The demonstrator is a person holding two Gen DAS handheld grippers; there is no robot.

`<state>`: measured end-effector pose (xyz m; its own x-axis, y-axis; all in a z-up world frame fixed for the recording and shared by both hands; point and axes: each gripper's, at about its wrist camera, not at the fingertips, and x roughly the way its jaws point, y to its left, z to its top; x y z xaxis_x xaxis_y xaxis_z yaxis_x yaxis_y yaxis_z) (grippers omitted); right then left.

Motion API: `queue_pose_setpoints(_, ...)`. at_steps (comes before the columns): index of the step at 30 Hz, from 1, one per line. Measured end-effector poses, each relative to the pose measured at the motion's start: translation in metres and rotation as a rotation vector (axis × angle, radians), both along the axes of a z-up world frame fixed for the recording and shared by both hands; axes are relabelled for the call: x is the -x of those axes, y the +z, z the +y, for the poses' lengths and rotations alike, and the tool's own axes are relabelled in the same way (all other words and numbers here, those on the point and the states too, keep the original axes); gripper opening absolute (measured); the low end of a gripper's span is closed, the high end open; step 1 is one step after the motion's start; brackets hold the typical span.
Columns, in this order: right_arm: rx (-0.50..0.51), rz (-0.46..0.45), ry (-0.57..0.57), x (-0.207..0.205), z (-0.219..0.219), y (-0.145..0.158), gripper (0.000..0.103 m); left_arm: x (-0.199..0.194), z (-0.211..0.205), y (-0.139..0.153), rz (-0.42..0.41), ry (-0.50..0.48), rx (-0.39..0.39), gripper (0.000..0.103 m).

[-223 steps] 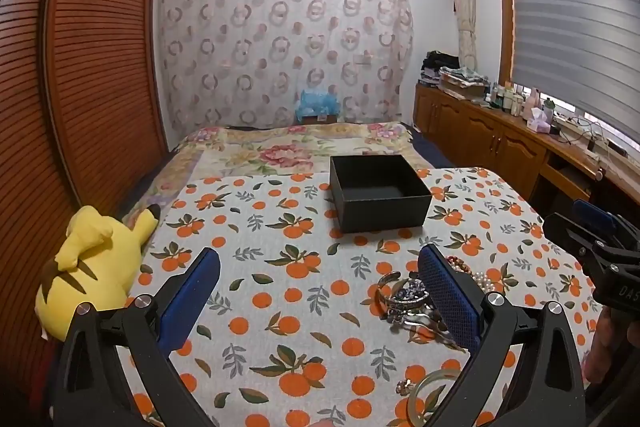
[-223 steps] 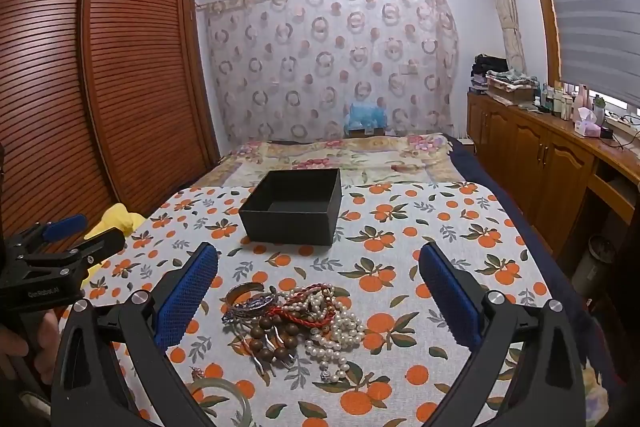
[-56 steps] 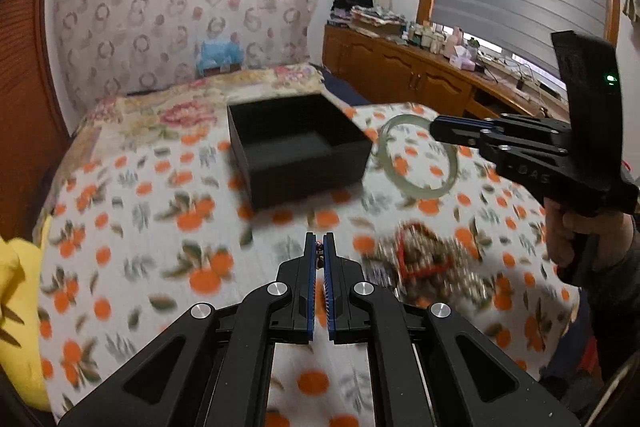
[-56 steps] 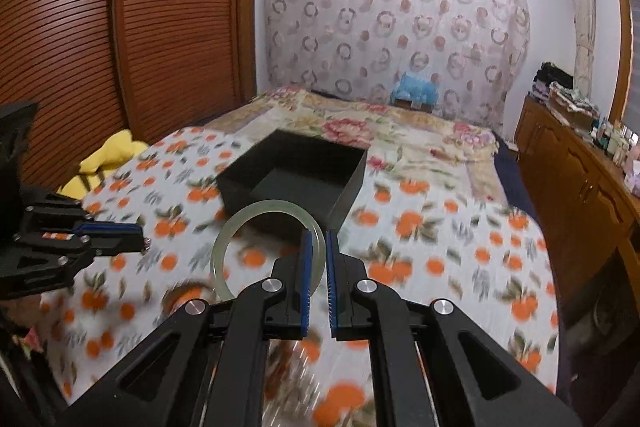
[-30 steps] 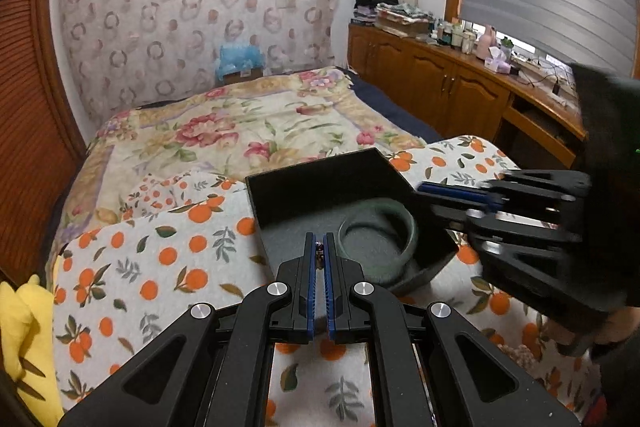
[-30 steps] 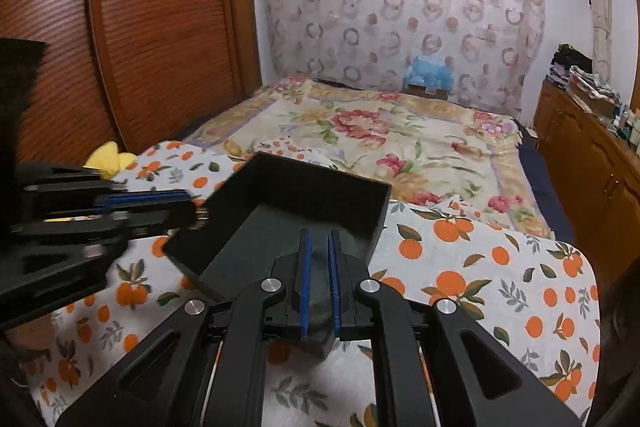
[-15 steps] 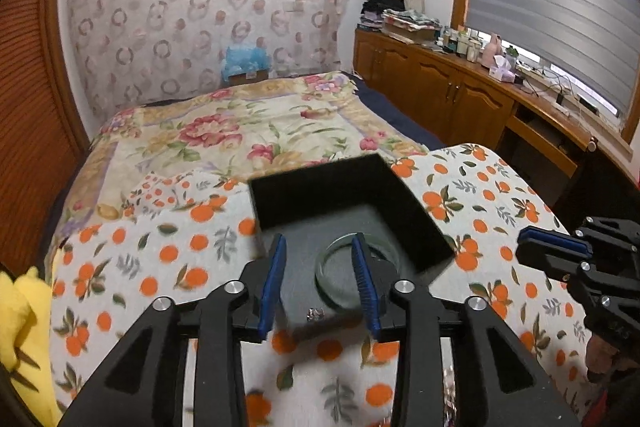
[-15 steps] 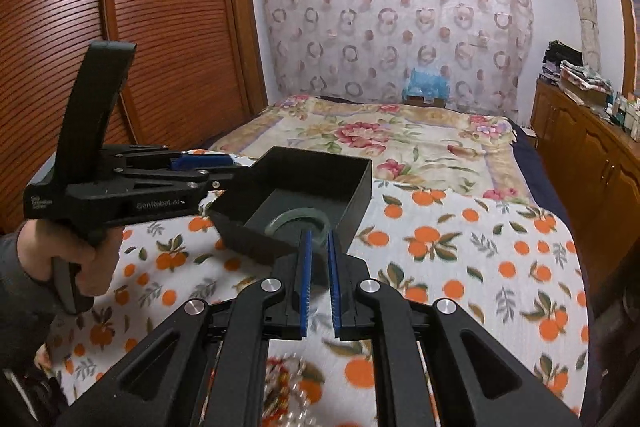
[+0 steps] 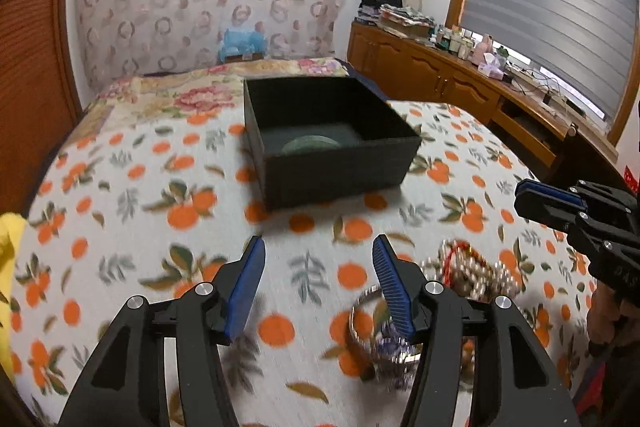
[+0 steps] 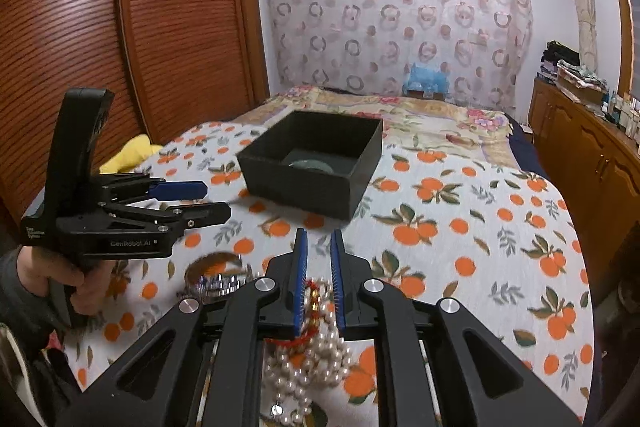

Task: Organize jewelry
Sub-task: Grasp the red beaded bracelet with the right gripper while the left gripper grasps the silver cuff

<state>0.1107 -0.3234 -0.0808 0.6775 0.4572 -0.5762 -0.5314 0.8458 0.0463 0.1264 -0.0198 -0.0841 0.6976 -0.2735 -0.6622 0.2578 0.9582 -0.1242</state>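
A black open box (image 9: 340, 167) (image 10: 304, 183) stands on the orange-print bedspread, and a pale green bangle (image 9: 310, 145) (image 10: 310, 163) lies flat inside it. My left gripper (image 9: 320, 267) (image 10: 212, 203) hovers short of the box; its jaws are opening and hold nothing. To its lower right lies a blurred silver bracelet (image 9: 384, 339) (image 10: 216, 279). My right gripper (image 10: 319, 267) (image 9: 520, 199) hangs over the jewelry pile (image 10: 308, 367) (image 9: 468, 275) of pearls and red beads. Its jaws are just parting to a narrow gap and press on nothing.
A yellow plush toy (image 10: 128, 151) lies at the bed's left edge by the wooden wardrobe doors (image 10: 120, 47). A wooden cabinet (image 9: 460, 87) with clutter on top runs along the right wall. A hand (image 10: 80, 283) holds the left gripper's handle.
Both grippers have drawn back from the box toward the pile. The left jaws went from shut to wide apart. The bangle stays in the box, and the right jaws have parted slightly.
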Motion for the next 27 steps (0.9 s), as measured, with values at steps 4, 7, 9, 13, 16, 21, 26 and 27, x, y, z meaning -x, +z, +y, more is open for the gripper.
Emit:
queue_pose_setpoints(4, 0.007, 0.029, -0.003, 0.004, -0.002, -0.01, 0.014, 0.005, 0.006, -0.01, 0.02, 0.009, 0.027, 0.054)
queue_pose_setpoints(7, 0.021, 0.054, -0.003, 0.0, -0.004, -0.017, 0.014, 0.008, 0.008, -0.008, 0.004, 0.009, 0.04, 0.064)
queue_pose_setpoints(9, 0.025, 0.073, -0.001, -0.003, -0.004, -0.021, 0.014, 0.009, 0.007, -0.007, -0.003, 0.006, 0.038, 0.065)
queue_pose_setpoints(13, 0.035, 0.122, 0.016, -0.009, 0.0, -0.028, 0.014, 0.009, 0.006, -0.007, -0.003, -0.002, 0.032, 0.065)
queue_pose_setpoints(16, 0.042, 0.151, 0.03, -0.013, 0.004, -0.032, 0.018, 0.009, 0.004, -0.007, -0.002, -0.007, 0.022, 0.068)
queue_pose_setpoints(21, 0.039, 0.187, 0.022, -0.021, 0.007, -0.037, 0.03, 0.009, 0.001, -0.008, 0.0, -0.011, 0.005, 0.069)
queue_pose_setpoints(26, 0.008, 0.239, 0.016, -0.035, 0.007, -0.041, 0.03, 0.008, -0.002, -0.009, 0.006, -0.013, -0.008, 0.069)
queue_pose_setpoints(27, 0.02, 0.245, 0.012, -0.037, 0.01, -0.043, 0.03, 0.008, -0.002, -0.009, 0.006, -0.013, -0.009, 0.069)
